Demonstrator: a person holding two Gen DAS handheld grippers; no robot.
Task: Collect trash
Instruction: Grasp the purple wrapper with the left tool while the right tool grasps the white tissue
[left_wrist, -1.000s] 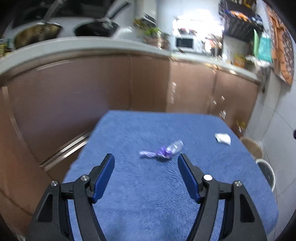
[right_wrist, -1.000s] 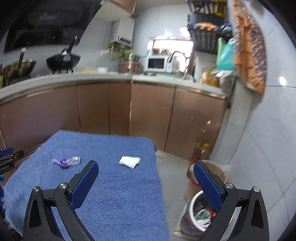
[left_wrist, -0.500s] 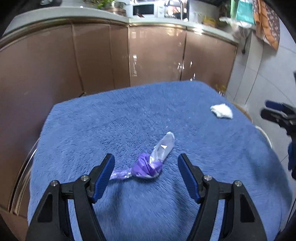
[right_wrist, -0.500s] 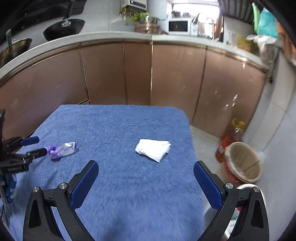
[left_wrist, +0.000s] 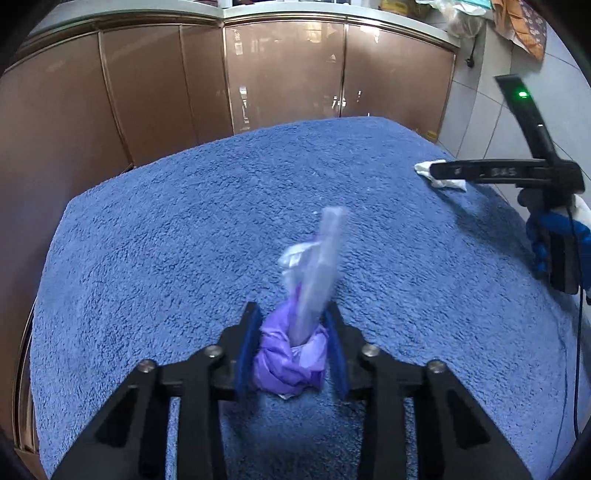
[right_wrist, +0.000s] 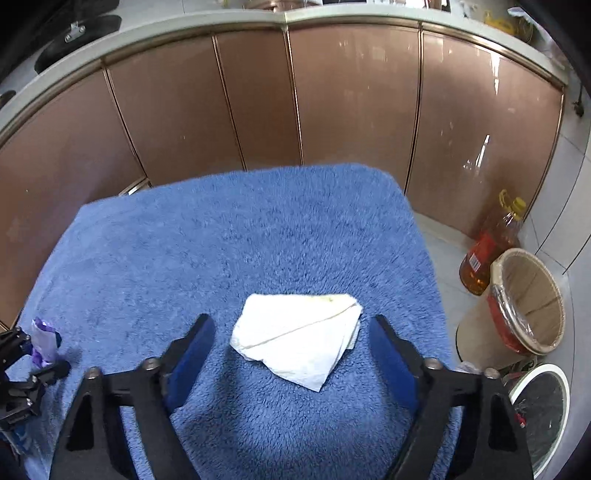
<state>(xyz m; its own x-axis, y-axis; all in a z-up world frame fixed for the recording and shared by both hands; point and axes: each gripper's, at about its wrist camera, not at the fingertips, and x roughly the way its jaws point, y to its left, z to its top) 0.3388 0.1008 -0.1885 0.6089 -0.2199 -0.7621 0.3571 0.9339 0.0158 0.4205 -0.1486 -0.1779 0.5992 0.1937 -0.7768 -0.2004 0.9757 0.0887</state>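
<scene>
Both grippers have closed in since half a second ago.
Left gripper (left_wrist: 293, 350) now clenches the purple wrapper (left_wrist: 291, 360) on the blue towel (left_wrist: 166, 240); right gripper (right_wrist: 291, 358), released, straddles the white tissue (right_wrist: 299, 341); beyond the towel's edge waits the bin (right_wrist: 532, 299).

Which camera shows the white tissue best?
The right wrist view: the folded white tissue lies whole between the open right gripper fingers. In the left wrist view it is a distant scrap partly hidden by that gripper.
</scene>
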